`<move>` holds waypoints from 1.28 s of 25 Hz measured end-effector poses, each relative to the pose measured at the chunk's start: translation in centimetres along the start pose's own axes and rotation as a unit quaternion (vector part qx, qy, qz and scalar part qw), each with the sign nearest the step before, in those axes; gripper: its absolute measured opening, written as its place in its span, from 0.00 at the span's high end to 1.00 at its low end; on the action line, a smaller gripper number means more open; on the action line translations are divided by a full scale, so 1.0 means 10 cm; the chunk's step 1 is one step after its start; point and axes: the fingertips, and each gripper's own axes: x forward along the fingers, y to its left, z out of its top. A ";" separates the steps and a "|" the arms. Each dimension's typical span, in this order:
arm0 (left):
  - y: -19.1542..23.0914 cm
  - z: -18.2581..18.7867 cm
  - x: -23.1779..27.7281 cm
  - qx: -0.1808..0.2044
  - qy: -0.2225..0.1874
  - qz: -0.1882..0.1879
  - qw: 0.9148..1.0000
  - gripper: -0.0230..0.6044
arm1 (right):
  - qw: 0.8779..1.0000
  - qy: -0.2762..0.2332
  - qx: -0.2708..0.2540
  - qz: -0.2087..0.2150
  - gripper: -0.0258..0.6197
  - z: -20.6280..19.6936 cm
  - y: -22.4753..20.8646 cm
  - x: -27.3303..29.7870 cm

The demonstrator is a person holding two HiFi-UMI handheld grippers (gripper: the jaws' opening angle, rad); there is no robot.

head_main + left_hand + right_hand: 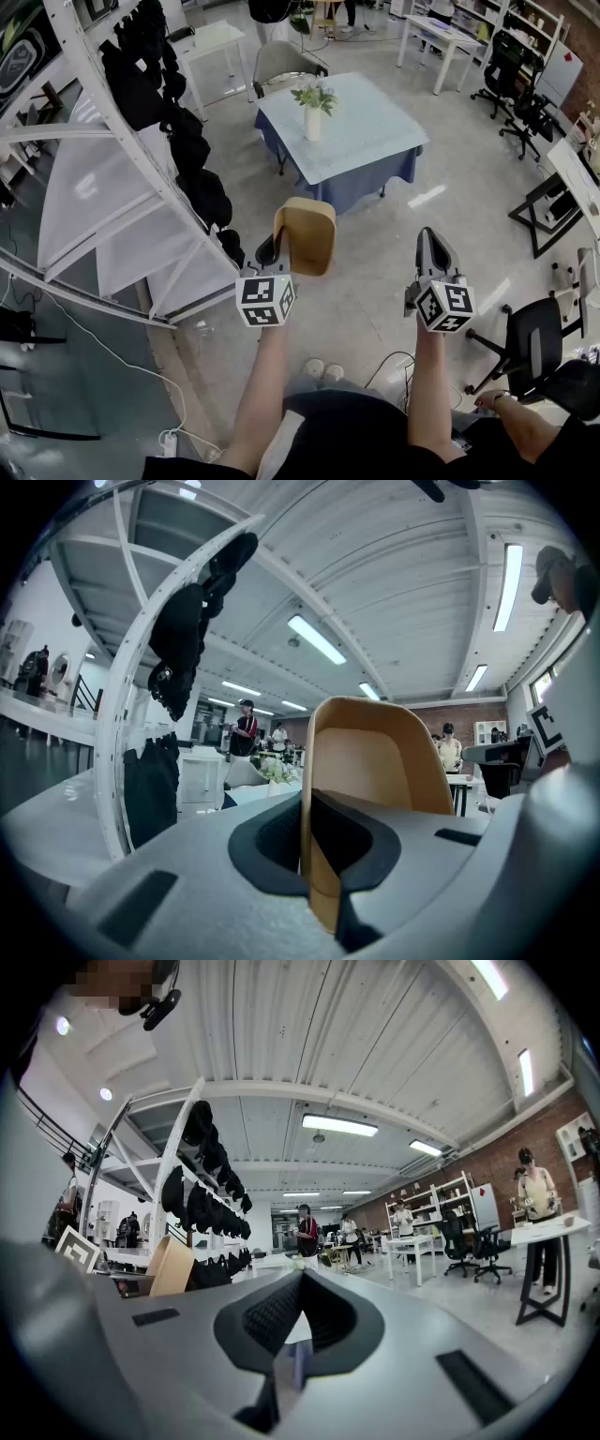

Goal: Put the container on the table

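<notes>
Left gripper [328, 874] jaws clenched on one side wall of the container [380, 761], pinching the thin wall edge-on near its rim, with the rest of the container sticking out past the jaws

Right gripper [295, 1344] jaws pressed together, nothing between them, held level beside the left one and apart from the container

Container hangs in the air over the floor on the near side of the table [375, 131], well short of it, not touching anything but the left jaws

Tan, rounded-corner body with thin walls; it looks empty, so probably light and stiff, with a smooth, likely slippery surface. A one-wall pinch means it could swing or slide in the jaws, so a firm hold low on the wall close to a corner seems best; the right gripper is free to steady the far wall

Table has a pale blue cloth with a vase of flowers [312, 120] near its far-left part; the near and right parts look bare, the likely set-down spot
</notes>
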 end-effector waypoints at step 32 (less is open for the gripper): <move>0.03 -0.16 0.44 -0.013 0.017 -0.039 0.999 0.95 | 1.000 0.010 0.008 -0.027 0.96 -0.13 -0.06 0.19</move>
